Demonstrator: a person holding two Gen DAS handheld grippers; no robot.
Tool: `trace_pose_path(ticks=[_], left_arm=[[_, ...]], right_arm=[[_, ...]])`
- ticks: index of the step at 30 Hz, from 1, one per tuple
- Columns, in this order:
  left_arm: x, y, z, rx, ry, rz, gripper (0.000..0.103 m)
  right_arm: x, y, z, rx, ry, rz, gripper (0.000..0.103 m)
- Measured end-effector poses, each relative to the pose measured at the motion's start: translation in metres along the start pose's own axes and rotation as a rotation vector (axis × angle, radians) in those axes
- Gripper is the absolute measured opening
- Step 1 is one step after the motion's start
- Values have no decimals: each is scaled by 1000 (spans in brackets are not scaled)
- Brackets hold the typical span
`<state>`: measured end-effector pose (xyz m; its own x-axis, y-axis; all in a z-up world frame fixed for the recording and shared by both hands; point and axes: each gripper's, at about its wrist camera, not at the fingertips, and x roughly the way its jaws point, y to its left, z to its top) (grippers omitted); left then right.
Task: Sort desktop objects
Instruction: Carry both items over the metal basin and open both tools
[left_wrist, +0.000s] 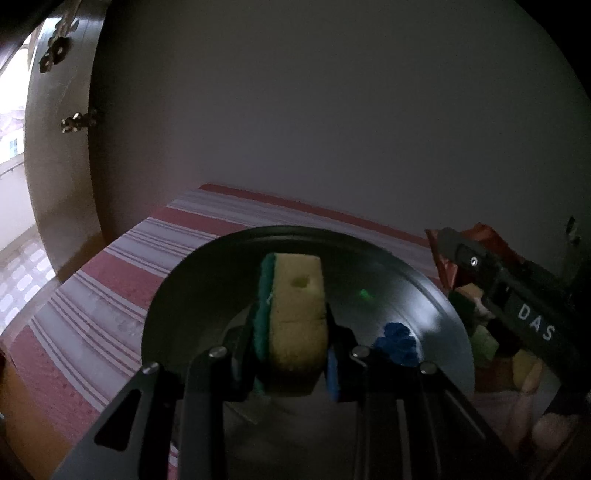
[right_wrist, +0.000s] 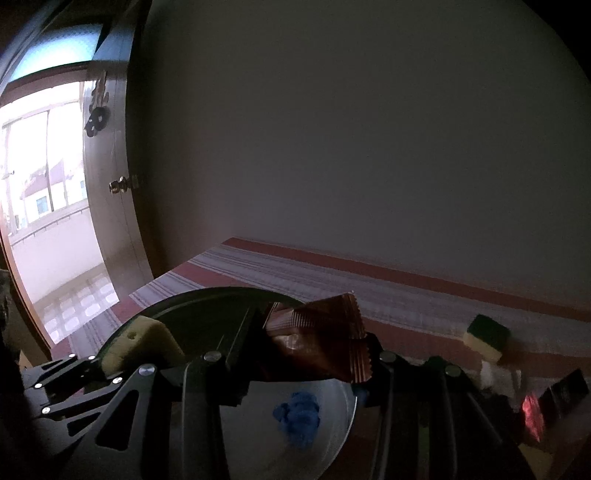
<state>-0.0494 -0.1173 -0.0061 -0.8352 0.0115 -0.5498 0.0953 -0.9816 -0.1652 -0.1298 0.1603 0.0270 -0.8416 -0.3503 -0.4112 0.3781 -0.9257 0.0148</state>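
**Mia:** What is the left gripper (left_wrist: 291, 332) holding?

**Ben:** It is squeezing a sponge (left_wrist: 295, 317). The sponge is yellow with a green side. The two fingers are pressing on it, one on the green side and one on the yellow side, so the claw is only a little bit open.

**Mia:** Where is the sponge sitting?

**Ben:** It is hanging in the air over a dark round plate (left_wrist: 424, 295). The plate is lying on a cloth (left_wrist: 110, 280) with red and pale stripes.

**Mia:** Is anything lying in the plate?

**Ben:** Yes, a crumpled blue thing (left_wrist: 397, 341). It is lying near the right finger.

**Mia:** And the right gripper (right_wrist: 314, 343)?

**Ben:** It is gripping a shiny brown wrapper (right_wrist: 317, 339) with zigzag ends. The fingers are closing on the wrapper from both sides, so that claw is partly open too. The wrapper is also hanging over the plate, above the blue thing.

**Mia:** Are the two grippers close together?

**Ben:** Yes. In the right camera the sponge is peeking in just beside the right gripper, on the left.

**Mia:** What else is lying on the cloth?

**Ben:** Another sponge (right_wrist: 487, 338), dark on top and yellow below, is sitting well apart from the plate, to the right. Some small things are lying near it, but they are too dark to tell.

**Mia:** And behind?

**Ben:** A plain wall (right_wrist: 351, 147), and a bright window (right_wrist: 44, 177) on the left.
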Motion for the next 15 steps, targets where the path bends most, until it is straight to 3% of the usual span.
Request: trace_pose_path(ticks=[11, 12, 15], left_arm=[[21, 1, -1, 12, 64, 93, 30], [21, 1, -1, 11, 61, 96, 36], [15, 2, 0, -15, 35, 130, 70]], right_arm=[[30, -4, -12, -29, -7, 51, 48], [32, -5, -12, -26, -2, 48, 53], [25, -13, -11, 5, -40, 56, 71]])
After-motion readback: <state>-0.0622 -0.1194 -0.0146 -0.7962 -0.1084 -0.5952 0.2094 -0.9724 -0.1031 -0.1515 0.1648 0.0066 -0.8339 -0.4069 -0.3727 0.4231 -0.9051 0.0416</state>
